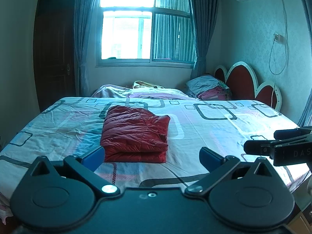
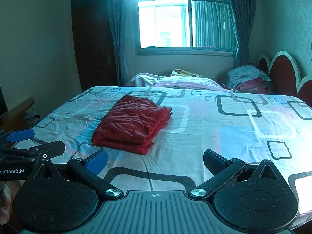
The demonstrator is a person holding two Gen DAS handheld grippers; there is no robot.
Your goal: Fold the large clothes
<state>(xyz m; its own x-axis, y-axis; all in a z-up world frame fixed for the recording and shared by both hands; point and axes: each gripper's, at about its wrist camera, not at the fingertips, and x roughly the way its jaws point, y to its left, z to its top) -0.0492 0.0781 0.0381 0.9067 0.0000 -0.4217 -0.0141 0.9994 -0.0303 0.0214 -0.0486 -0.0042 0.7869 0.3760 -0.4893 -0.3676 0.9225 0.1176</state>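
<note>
A red quilted garment lies folded into a compact rectangle on the bed sheet; it also shows in the right wrist view. My left gripper is open and empty, just in front of the garment's near edge, with its left blue pad beside the near left corner. My right gripper is open and empty, held over the sheet to the right of and nearer than the garment. The right gripper shows at the left view's right edge, and the left gripper at the right view's left edge.
The bed has a white sheet with grey square outlines. Pillows and folded bedding are piled at the far end by a red headboard. A window with curtains and a dark door stand behind. A wooden chair stands left of the bed.
</note>
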